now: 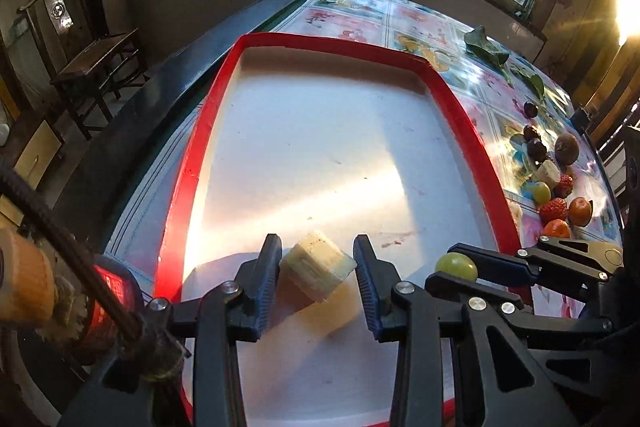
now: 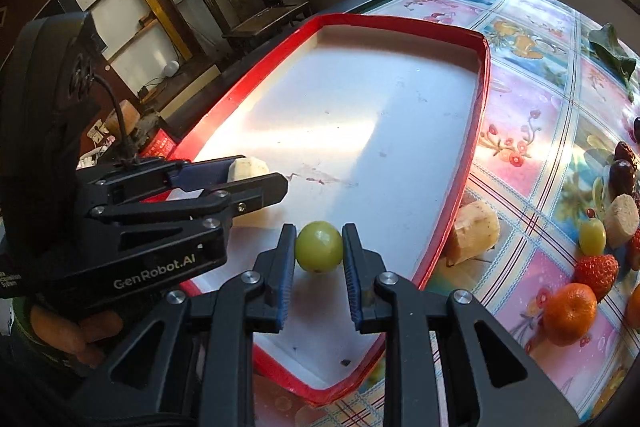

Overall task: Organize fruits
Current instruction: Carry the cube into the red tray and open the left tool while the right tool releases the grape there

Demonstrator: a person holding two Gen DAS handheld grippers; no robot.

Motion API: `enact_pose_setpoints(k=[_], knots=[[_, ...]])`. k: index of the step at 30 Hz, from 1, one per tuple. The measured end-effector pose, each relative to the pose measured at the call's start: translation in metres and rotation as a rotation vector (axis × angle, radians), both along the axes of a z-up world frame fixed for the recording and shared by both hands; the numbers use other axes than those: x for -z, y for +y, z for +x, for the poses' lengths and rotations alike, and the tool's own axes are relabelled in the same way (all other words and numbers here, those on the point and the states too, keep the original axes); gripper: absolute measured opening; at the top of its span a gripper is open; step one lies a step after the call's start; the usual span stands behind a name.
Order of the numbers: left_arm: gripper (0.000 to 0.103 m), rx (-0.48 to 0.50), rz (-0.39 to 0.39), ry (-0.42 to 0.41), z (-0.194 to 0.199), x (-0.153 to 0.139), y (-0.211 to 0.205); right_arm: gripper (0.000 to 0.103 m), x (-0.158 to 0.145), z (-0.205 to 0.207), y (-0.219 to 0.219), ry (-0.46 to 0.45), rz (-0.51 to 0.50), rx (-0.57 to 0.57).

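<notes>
Carrying two pieces over the red-rimmed tray (image 1: 188,163), both grippers sit at its near end; the step in hand reads as delivery of fruit into the tray.

Left gripper (image 1: 316,267): a pale cut fruit chunk (image 1: 318,265) sits tilted between the fingers. Its left corner touches the left pad; the right pad looks just clear of it, so whether the grip is firm or already loosened cannot be told. The chunk appears close to the tray floor, shadow directly beneath.

Right gripper (image 2: 319,247): jaws closed on a green grape (image 2: 319,247), both pads touching its sides, held over the tray's near right portion, slightly above the floor by the look of its shadow.

Tray interior: otherwise bare, a few stains.

Remaining stock, on the patterned tablecloth (image 2: 520,107) to the right of the tray: tangerine (image 2: 570,313), strawberry (image 2: 596,271), second green grape (image 2: 592,235), two more pale chunks, dark round fruits, green leaves (image 1: 486,47).

Next move, as judged: lower each piece, part the jaws gently so the grape does not roll, withdraw, then fetch from the pile.
</notes>
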State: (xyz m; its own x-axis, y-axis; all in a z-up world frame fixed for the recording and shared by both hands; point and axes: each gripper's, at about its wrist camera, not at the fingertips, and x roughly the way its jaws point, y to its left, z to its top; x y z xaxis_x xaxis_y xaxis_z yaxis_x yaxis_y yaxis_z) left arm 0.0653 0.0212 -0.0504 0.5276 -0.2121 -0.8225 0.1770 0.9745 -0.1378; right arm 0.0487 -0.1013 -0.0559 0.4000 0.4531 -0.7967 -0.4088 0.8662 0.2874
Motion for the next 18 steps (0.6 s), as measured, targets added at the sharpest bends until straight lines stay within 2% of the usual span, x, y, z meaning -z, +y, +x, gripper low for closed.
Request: enact_pose_setpoints(k=[6,10,11,12,13,14,15,18], knots=[[0.037,-0.015,0.023,-0.006,0.010,0.000,0.006,0.025,0.002,0.010,0.007,-0.042,-0.057,0.008],[0.038,-0.001,0.035,-0.011,0.002,-0.003,0.001,0.028,-0.001,0.011,0.004,-0.036,-0.037,0.010],[0.041,-0.001,0.033,-0.017,-0.001,-0.005,0.001,0.032,-0.003,0.010,0.004,-0.040,-0.029,0.010],[0.050,-0.003,0.031,-0.024,-0.004,-0.008,0.001,0.039,-0.006,0.008,0.002,-0.048,-0.026,0.014],[0.057,-0.008,0.030,-0.032,-0.008,-0.012,0.001,0.041,-0.009,0.006,0.000,-0.058,-0.021,0.015],[0.070,-0.013,0.024,-0.040,-0.010,-0.015,0.000,0.042,-0.013,0.004,-0.002,-0.066,-0.018,0.017],[0.074,-0.016,0.015,-0.055,-0.013,-0.019,0.000,0.042,-0.018,0.000,-0.006,-0.077,-0.015,0.024],[0.074,-0.018,0.014,-0.070,-0.020,-0.026,-0.006,0.044,-0.034,-0.014,-0.026,-0.106,0.019,0.050]])
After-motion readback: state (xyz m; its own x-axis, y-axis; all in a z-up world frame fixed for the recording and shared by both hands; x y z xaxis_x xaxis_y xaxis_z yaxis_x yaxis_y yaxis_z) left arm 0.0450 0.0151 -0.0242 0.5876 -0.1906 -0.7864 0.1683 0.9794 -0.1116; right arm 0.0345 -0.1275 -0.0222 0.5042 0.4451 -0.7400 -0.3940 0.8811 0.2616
